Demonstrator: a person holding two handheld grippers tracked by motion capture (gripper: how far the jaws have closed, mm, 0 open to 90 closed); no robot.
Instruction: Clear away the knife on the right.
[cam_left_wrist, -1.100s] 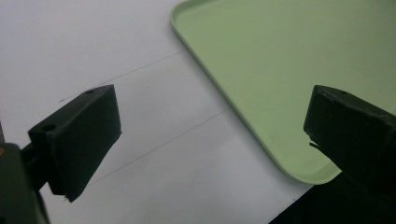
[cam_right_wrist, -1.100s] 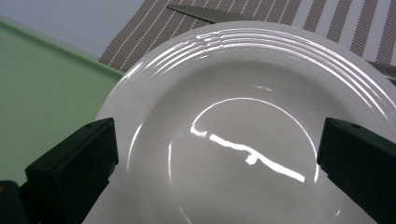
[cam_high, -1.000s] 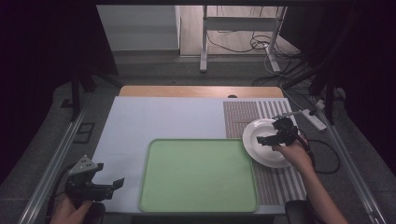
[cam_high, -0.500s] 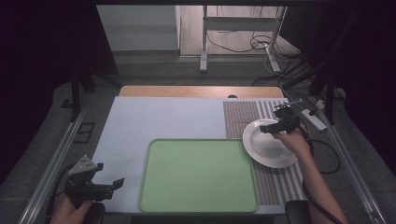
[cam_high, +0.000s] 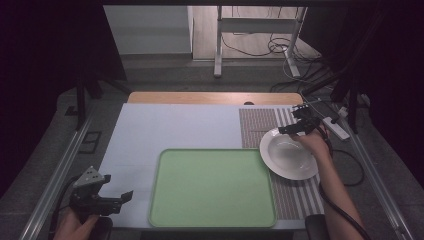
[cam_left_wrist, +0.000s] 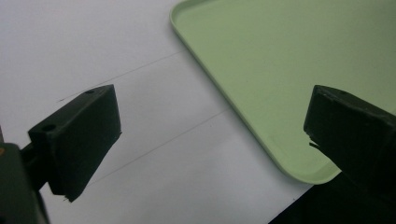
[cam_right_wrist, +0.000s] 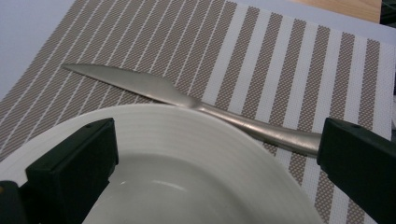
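My right gripper hovers wide open over the far rim of the round white ceramic plate on the brown-and-white striped woven placemat, a silver metal table knife lying just beyond, while my left gripper hangs open beside the pale green plastic tray.

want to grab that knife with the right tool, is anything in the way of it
Partly. The white plate lies between the open right tool and the knife; its far rim hides part of the handle, so whether they touch is unclear. The blade lies exposed on the striped placemat beyond the plate.
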